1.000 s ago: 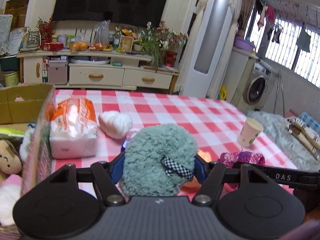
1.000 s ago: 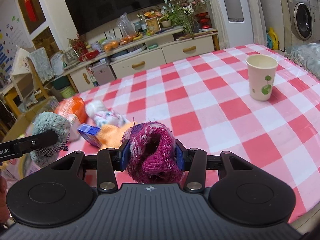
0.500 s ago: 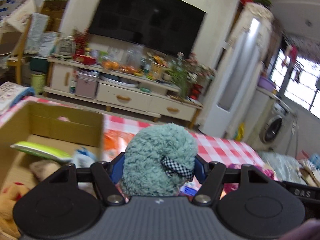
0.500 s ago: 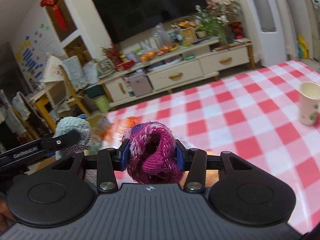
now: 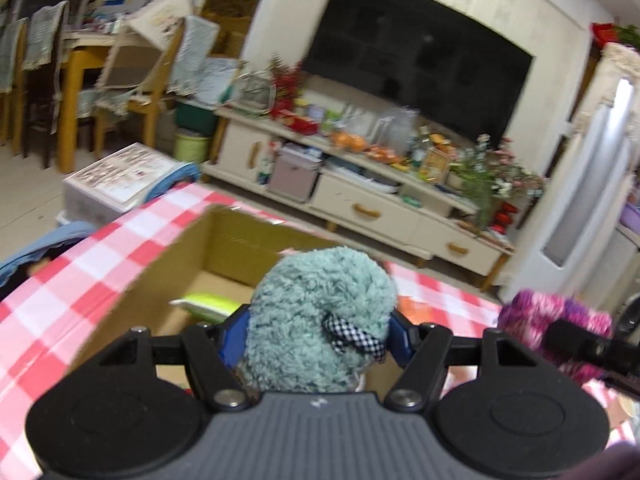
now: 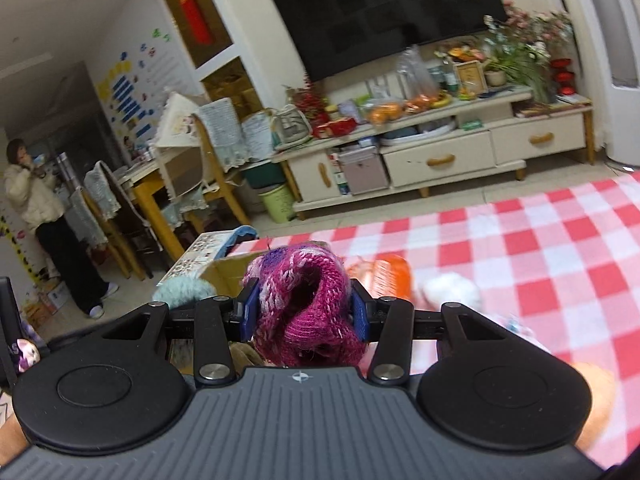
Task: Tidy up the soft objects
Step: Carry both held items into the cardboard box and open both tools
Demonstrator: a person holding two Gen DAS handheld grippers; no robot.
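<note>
Teal plush (image 5: 320,320) is pinched by left tool (image 5: 318,336), held above open box (image 5: 224,248) at checked tabletop (image 5: 80,280) edge. Pink knit (image 6: 308,312) is pinched by right tool (image 6: 304,314), just beside the left, near box. Green item (image 5: 208,304) is seen inside box; rest blurred.

A table (image 6: 560,240) under a red-and-white checked cloth carries an open cardboard box (image 5: 224,240) near its far left corner; an orange-and-white pack (image 6: 384,276) and a blurred white soft thing (image 6: 452,290) lie just beside it.
</note>
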